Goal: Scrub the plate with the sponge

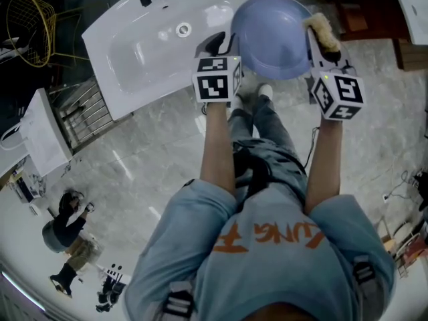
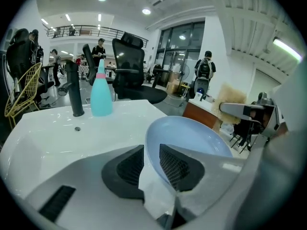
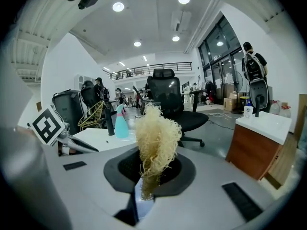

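Observation:
A pale blue plate hangs by the right end of the white sink. My left gripper is shut on its left rim. In the left gripper view the rim of the plate runs between the two dark pads, one on each face. My right gripper sits at the plate's right rim, shut on a yellow fibrous sponge. In the right gripper view the sponge stands up out of the jaws. Whether the sponge touches the plate I cannot tell.
The sink basin has a drain, a black faucet and a teal bottle at its far edge. A yellow wire chair stands to the left. Marble floor lies below. A black office chair and a wooden cabinet stand beyond.

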Demonstrator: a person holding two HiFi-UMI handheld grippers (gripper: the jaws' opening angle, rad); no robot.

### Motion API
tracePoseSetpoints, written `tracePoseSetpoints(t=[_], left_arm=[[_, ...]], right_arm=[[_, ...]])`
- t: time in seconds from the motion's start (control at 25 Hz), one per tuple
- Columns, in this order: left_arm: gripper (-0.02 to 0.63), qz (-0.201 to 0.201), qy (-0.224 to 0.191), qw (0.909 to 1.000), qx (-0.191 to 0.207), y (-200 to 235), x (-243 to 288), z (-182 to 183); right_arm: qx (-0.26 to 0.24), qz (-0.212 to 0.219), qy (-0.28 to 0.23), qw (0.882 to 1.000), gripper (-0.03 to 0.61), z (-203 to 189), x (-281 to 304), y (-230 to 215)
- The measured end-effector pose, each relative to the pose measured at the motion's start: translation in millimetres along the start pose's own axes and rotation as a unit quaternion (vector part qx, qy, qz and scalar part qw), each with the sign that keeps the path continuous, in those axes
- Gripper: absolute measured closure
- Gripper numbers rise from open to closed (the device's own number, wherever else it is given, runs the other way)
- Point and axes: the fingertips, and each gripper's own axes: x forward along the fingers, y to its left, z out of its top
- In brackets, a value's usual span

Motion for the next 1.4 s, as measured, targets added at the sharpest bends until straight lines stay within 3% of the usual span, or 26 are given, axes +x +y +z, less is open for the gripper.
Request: tracePoseSetpoints(t=[0.24, 0.36, 0.72, 0.88, 1.16, 1.4], left_arm=[[0.429, 0.014, 0.057, 0.9977, -0.033, 8, 23, -10], [0.419, -0.001, 0.088, 0.9946, -0.055, 6, 33, -17], [0.427, -0.059, 0.177, 0.9797, -0.072, 0, 50, -32], [0.530, -0.061, 0.186, 0.9774, -0.080, -1, 56, -28], [0.563, -0.076, 0.165, 0.9764, -0.117, -4, 58, -19], [0.595, -0.111, 0.103, 0.9704, -0.189, -3, 49, -3]], right_arm=[[0.005, -0.001, 0.009, 1.000, 0.548, -2, 16, -17], [0.005, -0.003, 0.011, 1.000, 0.548, -1, 22, -24], [0.014, -0.007, 0.018, 1.000, 0.548, -3, 41, -36], [0.019, -0.010, 0.018, 1.000, 0.548, -4, 44, -40], [0.022, -0.023, 0.020, 0.999, 0.548, -1, 39, -43], [0.016, -0.025, 0.009, 1.000, 0.548, 4, 33, -32]])
